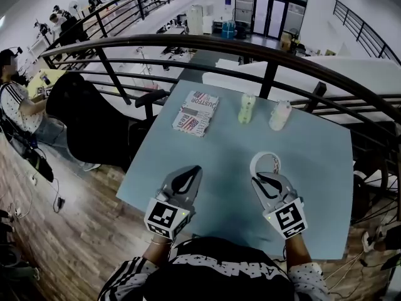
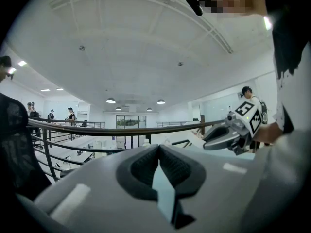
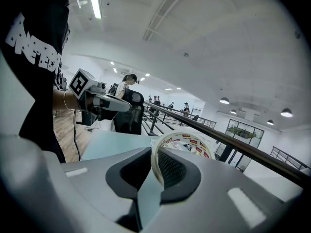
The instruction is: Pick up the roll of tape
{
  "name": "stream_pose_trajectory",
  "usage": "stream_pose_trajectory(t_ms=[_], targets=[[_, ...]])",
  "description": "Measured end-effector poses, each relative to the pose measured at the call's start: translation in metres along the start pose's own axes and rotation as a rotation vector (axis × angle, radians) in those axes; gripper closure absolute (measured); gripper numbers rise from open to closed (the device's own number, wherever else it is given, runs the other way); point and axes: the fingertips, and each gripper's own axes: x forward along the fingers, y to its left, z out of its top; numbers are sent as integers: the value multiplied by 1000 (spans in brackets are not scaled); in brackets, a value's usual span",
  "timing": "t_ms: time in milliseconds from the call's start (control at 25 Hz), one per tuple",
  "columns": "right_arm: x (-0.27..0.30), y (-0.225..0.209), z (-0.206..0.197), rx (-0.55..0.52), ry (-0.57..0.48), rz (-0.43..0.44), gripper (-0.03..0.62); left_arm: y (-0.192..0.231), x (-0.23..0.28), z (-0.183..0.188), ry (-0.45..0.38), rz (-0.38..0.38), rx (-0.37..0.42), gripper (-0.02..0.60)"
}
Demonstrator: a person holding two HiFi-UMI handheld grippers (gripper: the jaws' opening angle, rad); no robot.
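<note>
One roll of tape [image 1: 264, 155] | near rim pinched in right gripper [image 1: 263, 179], ring reaching far | left gripper [image 1: 191, 172] closed, empty, farther left.

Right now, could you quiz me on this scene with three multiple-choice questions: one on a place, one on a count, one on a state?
1. Where is the roll of tape? A in the left gripper; B in the right gripper; C on the table, untouched.
2. How many small bottles stand on the table? A one; B two; C four.
3. The left gripper is: A shut, empty; B gripping a bottle; C wide open.
Answers: B, its jaws pinch the ring; B, two stand side by side; A, jaws meet with nothing between.
</note>
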Motion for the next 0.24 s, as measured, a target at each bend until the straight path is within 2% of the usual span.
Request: stream_pose_trajectory(t_ms=[240], targets=[[1,1,-3,8,0,1,542,0,0,-3,0,0,-4,581]])
